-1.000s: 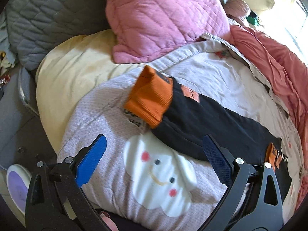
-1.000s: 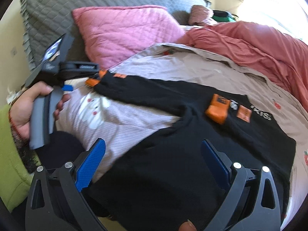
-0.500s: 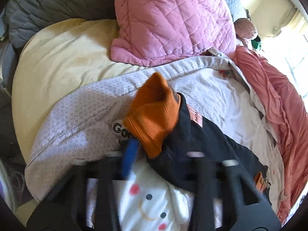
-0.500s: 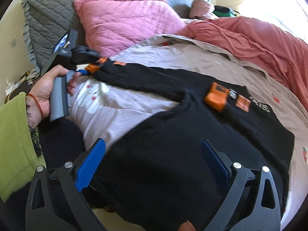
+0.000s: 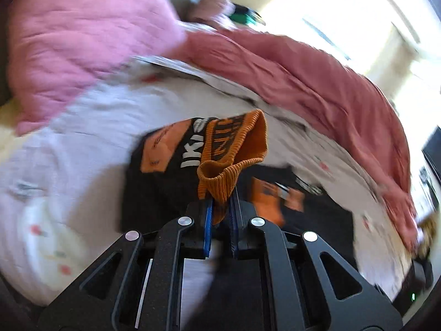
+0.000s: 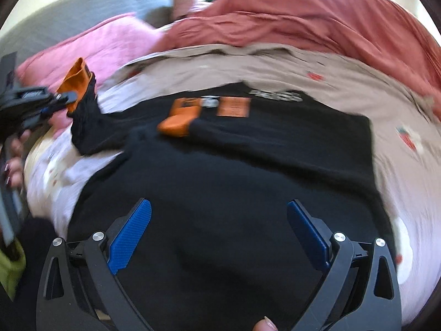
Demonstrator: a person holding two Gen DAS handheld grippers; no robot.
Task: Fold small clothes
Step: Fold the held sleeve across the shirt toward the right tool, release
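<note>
Clearly, from the left wrist the left tool (image 5: 220, 207) is clenched on the orange cuff (image 5: 234, 149) of the black sweater (image 5: 154, 184), lifted off the bed (image 5: 96, 115), while from the right wrist the right tool (image 6: 220, 237) hovers released above its unfolded body, so folding has only begun.

**Setting: Home Bedroom**

The work surface is a bed (image 6: 317, 66) covered by a pale printed sheet. A quilted pink pillow (image 5: 69, 41) and a grey pillow (image 6: 82, 13) lie at the far left. A rumpled salmon duvet (image 6: 317, 13) lies along the far right side. Daylight enters from a bright window (image 5: 344, 13) at far right.
</note>
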